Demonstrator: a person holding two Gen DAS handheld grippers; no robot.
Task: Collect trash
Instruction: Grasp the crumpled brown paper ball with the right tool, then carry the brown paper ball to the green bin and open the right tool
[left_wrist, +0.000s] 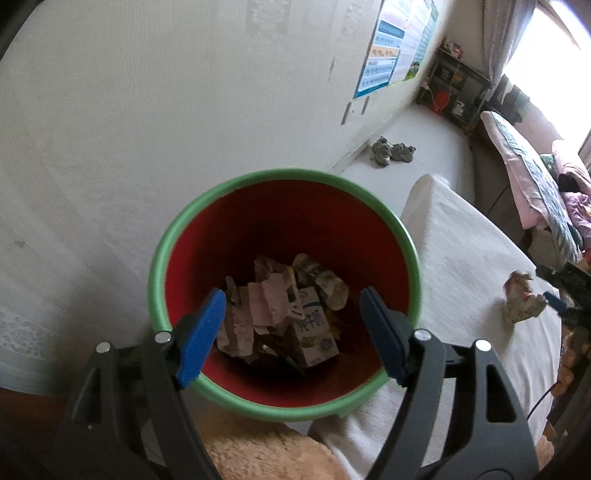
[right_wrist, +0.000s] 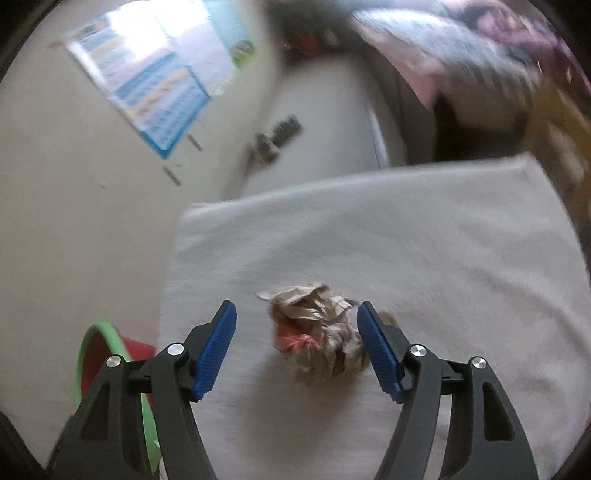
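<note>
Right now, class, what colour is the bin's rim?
Green, around a red inside; the bin rim shows best in the left wrist view.

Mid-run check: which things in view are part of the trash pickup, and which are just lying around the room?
Part of the job:
crumpled paper wad on the white cloth
red bin, trash already inside
right gripper, open around the wad
left gripper, open above the bin

Just lying about:
shoes
wall poster
shelf unit
bedding

wall (left_wrist: 147, 110): off-white, poster (left_wrist: 391, 48) | floor (left_wrist: 417, 147): pale (shoes (left_wrist: 391, 150)) | window (left_wrist: 554, 55): bright daylight
</note>
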